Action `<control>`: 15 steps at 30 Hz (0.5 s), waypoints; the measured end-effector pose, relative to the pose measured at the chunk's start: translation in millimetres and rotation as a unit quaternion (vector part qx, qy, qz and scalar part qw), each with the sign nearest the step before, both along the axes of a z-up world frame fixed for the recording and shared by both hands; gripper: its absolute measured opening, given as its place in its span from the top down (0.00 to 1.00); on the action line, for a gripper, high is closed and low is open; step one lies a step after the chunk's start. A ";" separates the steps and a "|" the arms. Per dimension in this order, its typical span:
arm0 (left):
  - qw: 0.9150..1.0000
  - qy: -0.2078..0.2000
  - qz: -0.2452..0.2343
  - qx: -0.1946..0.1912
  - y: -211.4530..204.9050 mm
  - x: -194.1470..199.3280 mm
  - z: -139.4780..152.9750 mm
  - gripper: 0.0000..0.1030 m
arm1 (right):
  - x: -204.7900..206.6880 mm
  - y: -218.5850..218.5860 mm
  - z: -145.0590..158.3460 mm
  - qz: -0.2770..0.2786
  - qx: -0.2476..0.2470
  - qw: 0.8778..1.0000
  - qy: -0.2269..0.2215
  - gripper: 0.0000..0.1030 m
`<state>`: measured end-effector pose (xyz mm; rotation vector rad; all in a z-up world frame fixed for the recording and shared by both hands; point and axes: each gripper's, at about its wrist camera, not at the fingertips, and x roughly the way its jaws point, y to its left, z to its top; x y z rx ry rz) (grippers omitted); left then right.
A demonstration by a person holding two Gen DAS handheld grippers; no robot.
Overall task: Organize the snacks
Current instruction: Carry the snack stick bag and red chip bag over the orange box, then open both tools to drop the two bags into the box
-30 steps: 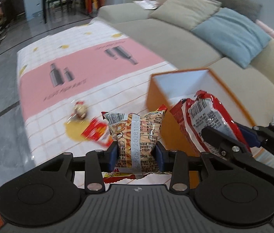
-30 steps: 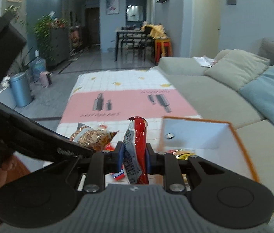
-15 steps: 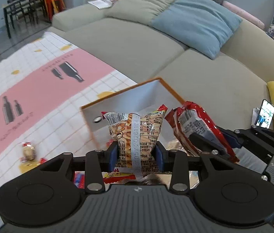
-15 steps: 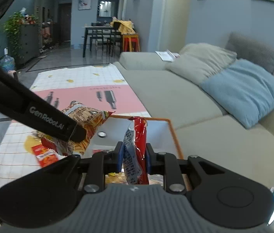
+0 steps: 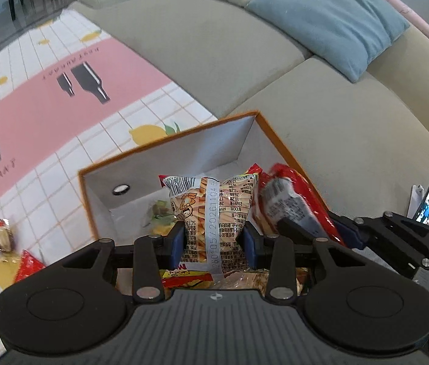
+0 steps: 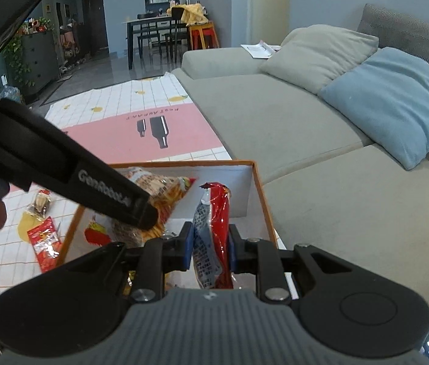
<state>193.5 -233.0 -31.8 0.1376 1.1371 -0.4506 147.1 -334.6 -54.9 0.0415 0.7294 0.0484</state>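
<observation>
left gripper (image 5: 213, 240): clamped on fries snack bag (image 5: 211, 213)
right gripper (image 6: 208, 248): pinching red packet (image 6: 214, 234) (narrow gap)
box (image 5: 165, 140): orange-rimmed, both bags over it

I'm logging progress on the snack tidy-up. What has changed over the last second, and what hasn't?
Both grippers carried their packets from over the mat to above the orange box. The left gripper holds the fries packet over its open inside, and the right gripper holds the red packet beside it. Nothing was let go: both jaws stayed clamped. The two loose snacks stayed on the mat.
</observation>
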 end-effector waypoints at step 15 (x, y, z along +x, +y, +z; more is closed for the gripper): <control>0.998 0.060 0.024 -0.018 -10.2 30.1 -45.6 0.57 | 27.3 4.3 -36.0 0.033 -0.039 0.998 0.039 0.81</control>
